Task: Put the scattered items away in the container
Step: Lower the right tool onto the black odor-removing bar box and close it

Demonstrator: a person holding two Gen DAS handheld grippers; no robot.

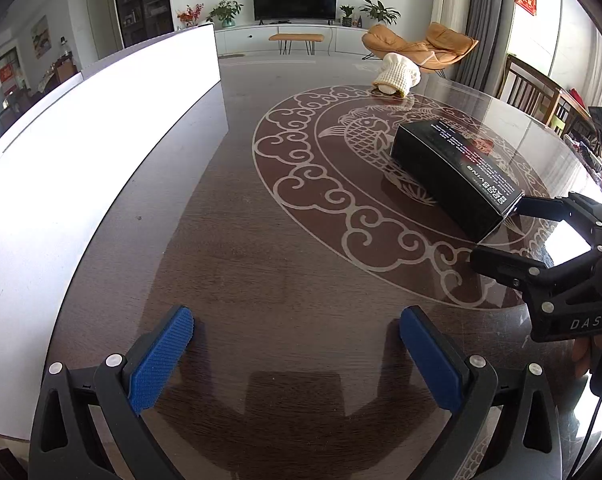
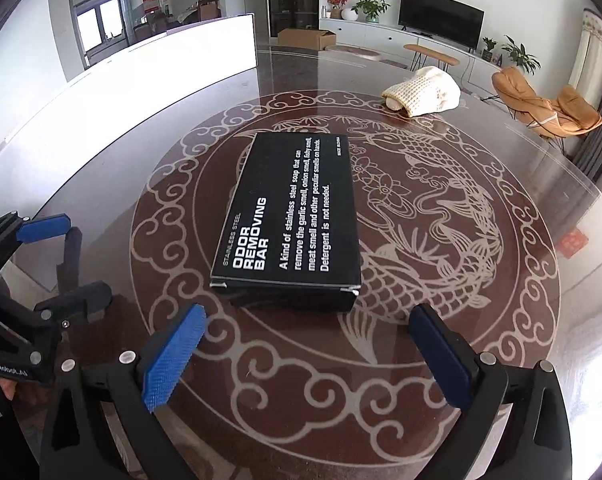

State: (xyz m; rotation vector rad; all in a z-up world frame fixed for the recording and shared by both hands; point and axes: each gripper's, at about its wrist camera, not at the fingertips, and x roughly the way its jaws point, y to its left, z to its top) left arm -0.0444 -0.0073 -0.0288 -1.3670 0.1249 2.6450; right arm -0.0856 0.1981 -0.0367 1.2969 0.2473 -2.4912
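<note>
The right gripper [image 2: 305, 356] stands wide apart and holds nothing, just short of the near end of the black box [image 2: 289, 220]; the box lies flat on the table [image 2: 205, 400], over the fish inlay, its long axis running away from the jaws; the step in hand looks like the approach for a pick.

The left gripper [image 1: 297, 356] is also spread and empty, hovering over bare wood near the white container [image 1: 101, 128], which sits at the table's left side, well apart from the box; a knitted cloth [image 2: 425, 92] lies at the far edge, beyond the box, and probably waits its turn.

To do the pick well, I judge the jaws should straddle the box across its short width, one pad on each long side; the spread looks only a little wider than the box, so centring matters; a skewed entry would push the box along the glossy top rather than bracket it; come low enough that the pads meet the side walls, not the top edge; close squarely, since the card walls may flex; lift clear before carrying left, and keep away from the left gripper on the way to the container.
</note>
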